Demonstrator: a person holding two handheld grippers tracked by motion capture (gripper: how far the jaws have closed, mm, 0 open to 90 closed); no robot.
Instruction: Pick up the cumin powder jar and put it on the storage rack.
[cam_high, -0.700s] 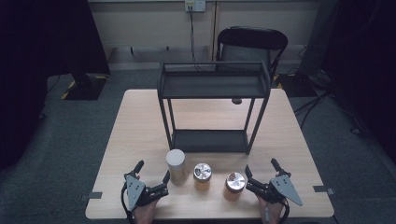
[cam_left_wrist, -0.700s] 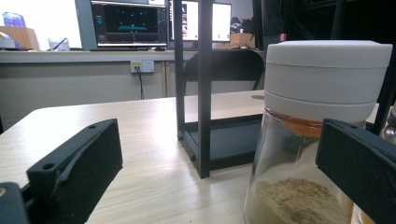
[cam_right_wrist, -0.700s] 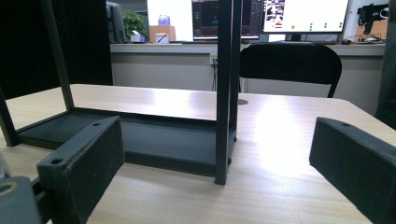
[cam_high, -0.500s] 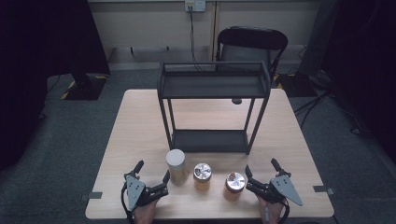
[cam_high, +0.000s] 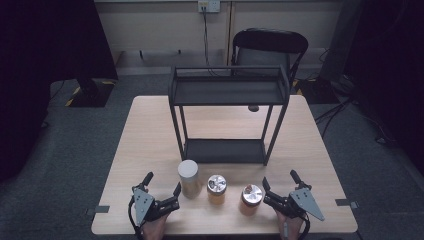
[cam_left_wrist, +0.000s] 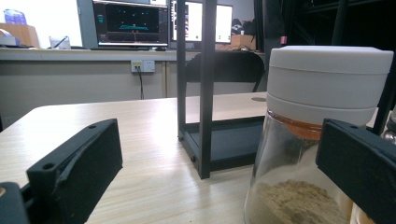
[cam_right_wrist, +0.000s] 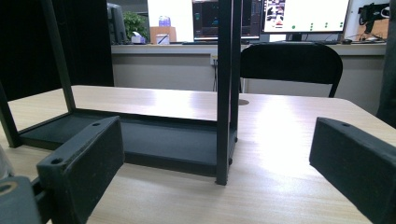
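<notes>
The white-lidded jar (cam_high: 189, 178) stands upright on the table (cam_high: 150, 140), its long axis vertical and its lid facing up. It sits just ahead of the left gripper (cam_high: 162, 184), beside the tip of that gripper's inner finger; whether they touch cannot be told. In the left gripper view the jar (cam_left_wrist: 317, 140) is clear glass with a thick white cap, an orange band under the cap and pale powder in the bottom, and it rises next to the right-hand finger (cam_left_wrist: 359, 163), not between the two. The left gripper's fingers are spread wide with nothing between them.

The right gripper (cam_high: 281, 181) also has its fingers spread and empty. Just beyond its inner finger stands a silver-lidded jar (cam_high: 251, 199), upright. A second silver-lidded jar (cam_high: 216, 188) stands between the two others. A black two-tier rack (cam_high: 229, 92) stands farther out from both pairs of fingers.
</notes>
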